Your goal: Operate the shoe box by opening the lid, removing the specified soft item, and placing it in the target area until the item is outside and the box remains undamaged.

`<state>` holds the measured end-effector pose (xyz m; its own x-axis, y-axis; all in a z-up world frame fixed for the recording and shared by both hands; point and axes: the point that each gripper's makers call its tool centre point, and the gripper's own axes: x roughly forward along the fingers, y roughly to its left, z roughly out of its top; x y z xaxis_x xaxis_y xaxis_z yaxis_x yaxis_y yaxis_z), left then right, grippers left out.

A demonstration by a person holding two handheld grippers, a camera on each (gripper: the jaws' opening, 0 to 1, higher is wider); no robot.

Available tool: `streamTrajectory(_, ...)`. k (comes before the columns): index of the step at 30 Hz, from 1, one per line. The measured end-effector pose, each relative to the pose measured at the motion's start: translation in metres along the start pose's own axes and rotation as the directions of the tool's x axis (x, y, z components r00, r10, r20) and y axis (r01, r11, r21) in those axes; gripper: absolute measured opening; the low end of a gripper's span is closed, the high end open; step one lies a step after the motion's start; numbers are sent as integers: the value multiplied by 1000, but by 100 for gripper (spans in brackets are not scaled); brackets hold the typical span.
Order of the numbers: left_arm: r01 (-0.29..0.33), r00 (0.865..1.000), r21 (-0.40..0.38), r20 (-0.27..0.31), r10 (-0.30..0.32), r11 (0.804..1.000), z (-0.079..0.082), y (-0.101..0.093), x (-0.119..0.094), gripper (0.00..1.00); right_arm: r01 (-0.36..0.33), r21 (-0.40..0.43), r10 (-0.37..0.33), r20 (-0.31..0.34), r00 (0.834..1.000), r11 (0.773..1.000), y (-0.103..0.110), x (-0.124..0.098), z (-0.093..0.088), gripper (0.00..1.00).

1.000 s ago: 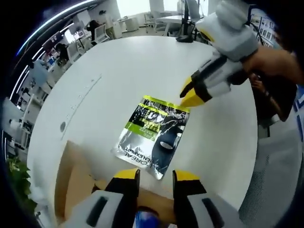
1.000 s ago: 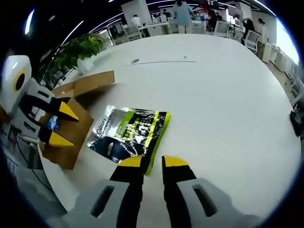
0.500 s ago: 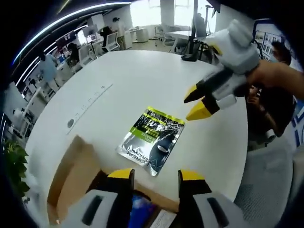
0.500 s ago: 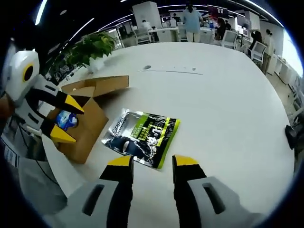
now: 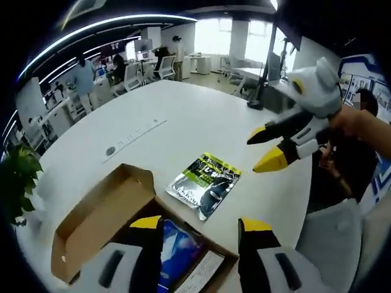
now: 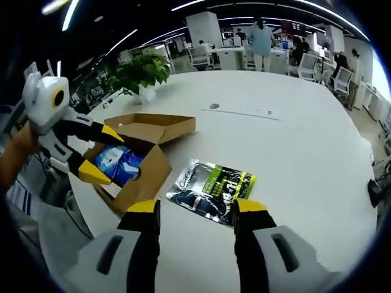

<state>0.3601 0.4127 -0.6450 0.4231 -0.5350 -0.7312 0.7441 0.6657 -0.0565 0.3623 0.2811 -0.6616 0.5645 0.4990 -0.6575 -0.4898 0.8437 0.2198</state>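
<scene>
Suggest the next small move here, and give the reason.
Probably just draw both grippers clear and stop. The pouch lies flat on the white table beside the open box, touched by neither the left gripper nor the right gripper, both open. The box looks intact.

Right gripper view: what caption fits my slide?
Open cardboard box beside a foil pouch on the white table.

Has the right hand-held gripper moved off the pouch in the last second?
Yes. The right hand-held gripper was touching the pouch's far green edge; now it hangs clear of it, off to the side above the white table, jaws open.
</scene>
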Motion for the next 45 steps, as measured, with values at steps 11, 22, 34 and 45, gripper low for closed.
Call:
streamTrajectory(11,-58,996,-71,65,63,996,-15,30,-43,56,-64,-67,65,14,998,996,44,1,16,51)
streamTrajectory(22,-113,987,-145,97,128,983,-39,59,-77,60,-122,-114,123,1,992,986,77,14,22,52)
streamTrajectory(34,-163,972,-219,130,194,962,-75,91,-106,61,-185,-160,186,-9,982,970,112,30,33,53)
streamTrajectory(45,-205,956,-277,149,253,939,-105,110,-124,59,-235,-199,231,-46,972,951,138,49,30,52)
